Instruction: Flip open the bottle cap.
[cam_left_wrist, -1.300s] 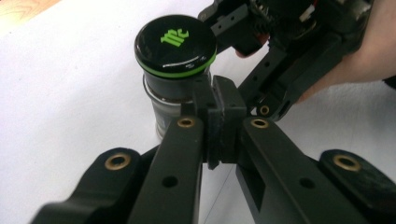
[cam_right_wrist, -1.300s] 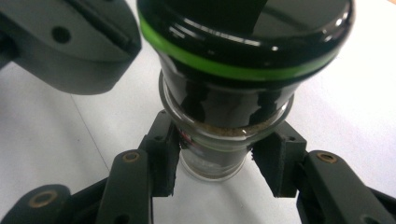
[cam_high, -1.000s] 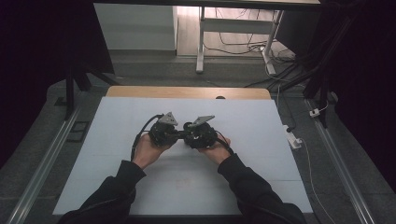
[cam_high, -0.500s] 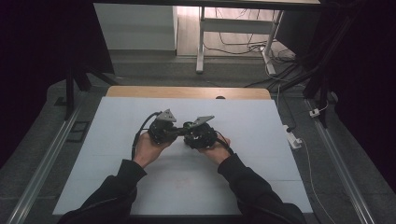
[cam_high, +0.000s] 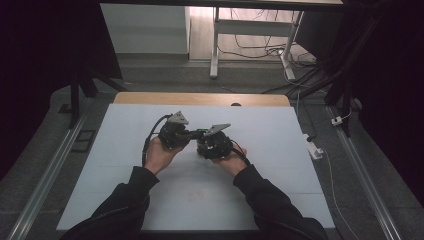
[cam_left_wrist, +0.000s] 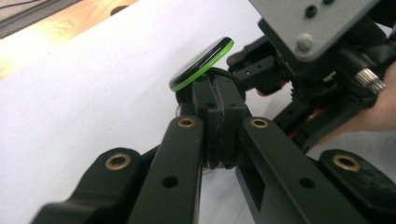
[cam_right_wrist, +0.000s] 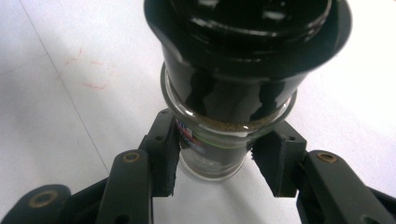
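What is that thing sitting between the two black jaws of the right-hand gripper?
A small glass jar with a wide black cap and a line of brown powder inside. The right gripper has a jaw at each side of it, as the right gripper view shows.

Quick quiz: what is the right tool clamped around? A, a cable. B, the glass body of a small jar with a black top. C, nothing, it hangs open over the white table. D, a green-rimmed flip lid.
B: in the right gripper view the right tool has both pads against the small glass jar with a black top.
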